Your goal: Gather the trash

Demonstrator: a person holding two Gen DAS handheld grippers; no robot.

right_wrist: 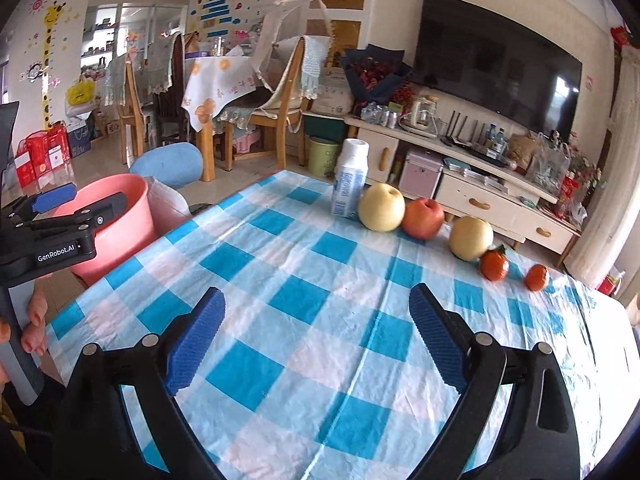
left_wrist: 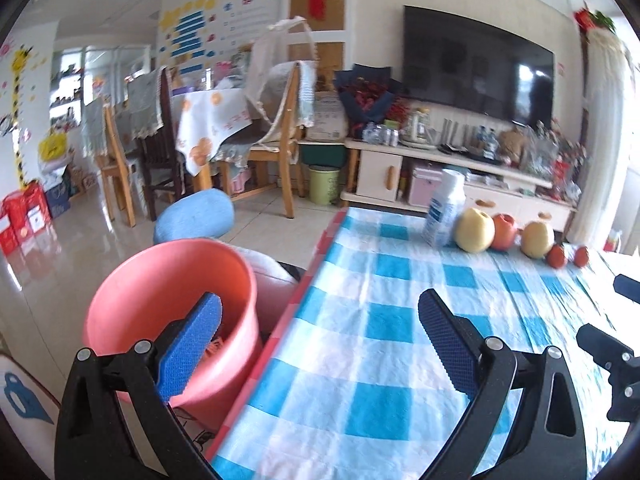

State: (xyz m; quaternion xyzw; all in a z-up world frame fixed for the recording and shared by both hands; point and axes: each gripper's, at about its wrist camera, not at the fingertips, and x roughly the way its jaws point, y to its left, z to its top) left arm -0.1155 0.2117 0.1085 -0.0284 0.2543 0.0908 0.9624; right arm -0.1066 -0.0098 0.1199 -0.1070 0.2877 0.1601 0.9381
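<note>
With both the left gripper point(left_wrist: 320, 344) and right gripper point(right_wrist: 318, 336) spread wide and holding nothing, reach past bare cloth to the bottle point(right_wrist: 350, 178) standing by 5 fruits, then drop into pink bin point(left_wrist: 160, 280).

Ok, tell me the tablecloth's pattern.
Blue and white checks on the tablecloth, clearest in the right wrist view.

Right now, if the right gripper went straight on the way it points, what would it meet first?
Probably the bare checked tablecloth: the open right gripper angles down at it. The bottle and fruit sit farther back.
</note>
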